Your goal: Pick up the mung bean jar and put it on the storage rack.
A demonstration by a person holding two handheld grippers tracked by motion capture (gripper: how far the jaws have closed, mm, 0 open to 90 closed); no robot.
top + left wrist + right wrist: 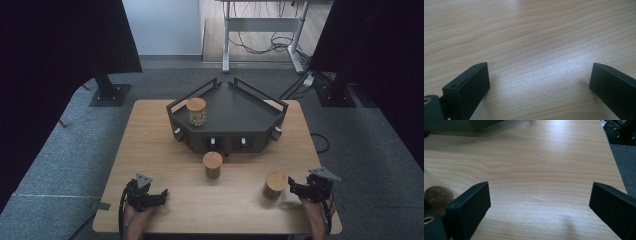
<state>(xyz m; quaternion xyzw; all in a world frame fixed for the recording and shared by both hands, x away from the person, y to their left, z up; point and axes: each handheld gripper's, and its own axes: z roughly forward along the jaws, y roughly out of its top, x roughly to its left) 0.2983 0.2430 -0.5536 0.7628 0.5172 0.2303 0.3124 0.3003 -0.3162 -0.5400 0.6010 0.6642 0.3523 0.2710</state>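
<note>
Beside the right gripper [295, 188], just off its wide-open fingers, stands one jar [274, 185], cut off and blurry in its own view. Three jars in all. Left gripper [159, 196] is open too, holding nothing.

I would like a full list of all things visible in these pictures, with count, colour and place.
table: one, light wood, centre of the high view.
tray: one, black, angular with raised rails, far half of the table.
jar on the tray: one, clear with wooden lid, left part of the tray.
jar in the middle: one, wooden lid, just in front of the tray.
jar on the right: one, wooden lid, beside the right gripper.
desk frame: one, white, on the floor behind.
left gripper: black, open, near left edge.
right gripper: black, open, near right edge.
</note>
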